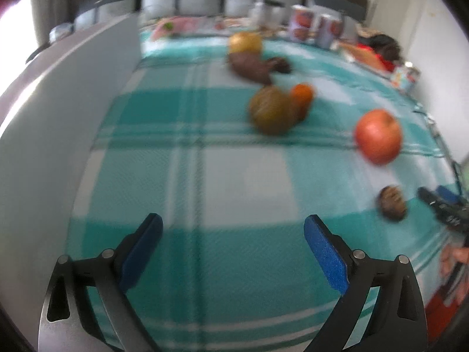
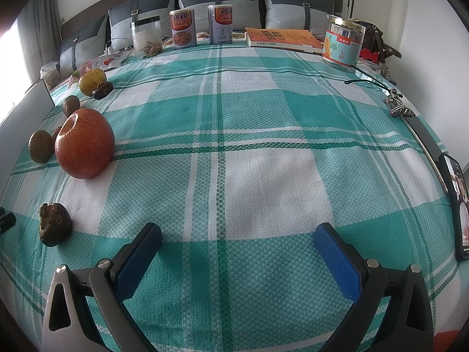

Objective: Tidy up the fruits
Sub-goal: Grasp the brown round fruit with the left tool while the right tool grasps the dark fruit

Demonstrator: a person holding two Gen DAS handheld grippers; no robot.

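Fruits lie on a teal and white checked cloth [image 2: 263, 176]. A red apple [image 2: 84, 143] sits at the left of the right wrist view, with a wrinkled brown fruit [image 2: 55, 224] in front of it and a green-brown fruit [image 2: 40, 146] behind. Farther back lie a small brown fruit [image 2: 71, 105], a yellow fruit [image 2: 92, 81] and a dark dried piece [image 2: 102, 90]. The blurred left wrist view shows the apple [image 1: 378, 136], the wrinkled fruit [image 1: 392, 203], a green-brown fruit [image 1: 271, 110], an orange one [image 1: 302, 95] and the yellow fruit [image 1: 244, 42]. My left gripper [image 1: 233, 228] and right gripper [image 2: 237, 236] hang open and empty over the cloth.
Two cans [image 2: 183, 29], a clear jar [image 2: 146, 36], an orange book [image 2: 283, 39] and a round tin [image 2: 344, 42] line the far edge before grey cushions. A phone [image 2: 457, 205] and a hair clip [image 2: 398, 108] lie at the right. A white board [image 1: 58, 117] stands along the left.
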